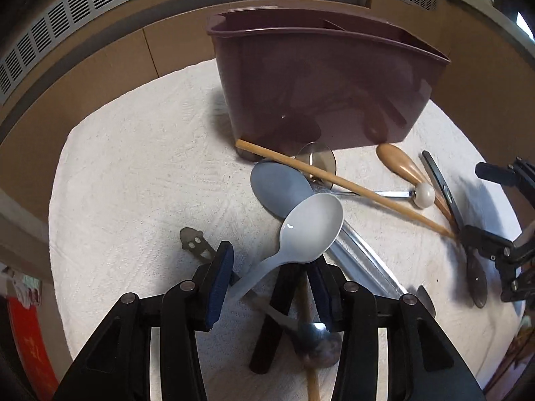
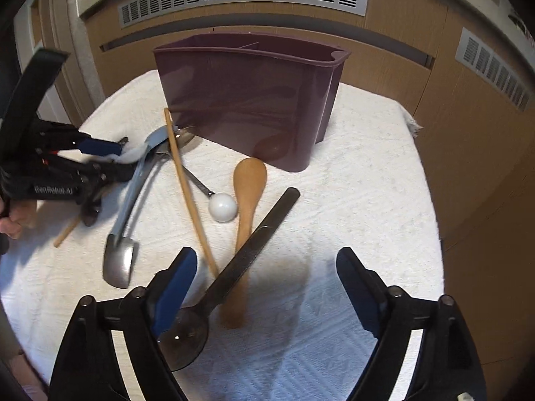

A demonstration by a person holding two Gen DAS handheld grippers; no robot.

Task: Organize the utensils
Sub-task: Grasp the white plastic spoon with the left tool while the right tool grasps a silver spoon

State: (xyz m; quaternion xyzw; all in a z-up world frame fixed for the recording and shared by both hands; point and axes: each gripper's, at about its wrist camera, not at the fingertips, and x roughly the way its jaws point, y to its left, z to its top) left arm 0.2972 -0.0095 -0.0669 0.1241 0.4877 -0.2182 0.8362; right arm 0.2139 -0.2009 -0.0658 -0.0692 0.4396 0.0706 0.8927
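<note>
Left hand-held gripper (image 1: 272,277) was closed on the handle of a white plastic spoon (image 1: 311,227), bowl raised above the pile and pointing toward the maroon utensil caddy (image 1: 321,90) straight ahead, near. Right hand-held gripper (image 2: 267,287) stood wide, holding nothing; a dark flat utensil (image 2: 240,260) lay diagonally on the tabletop (image 2: 367,173) between its jaws.

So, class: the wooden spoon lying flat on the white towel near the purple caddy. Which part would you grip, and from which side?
Grip the wooden spoon by its narrow neck just below the bowl, from above, closing across its width. The dark utensil crosses the handle lower down, and the bowl is too broad. The open right hand-held gripper is nearest.
</note>
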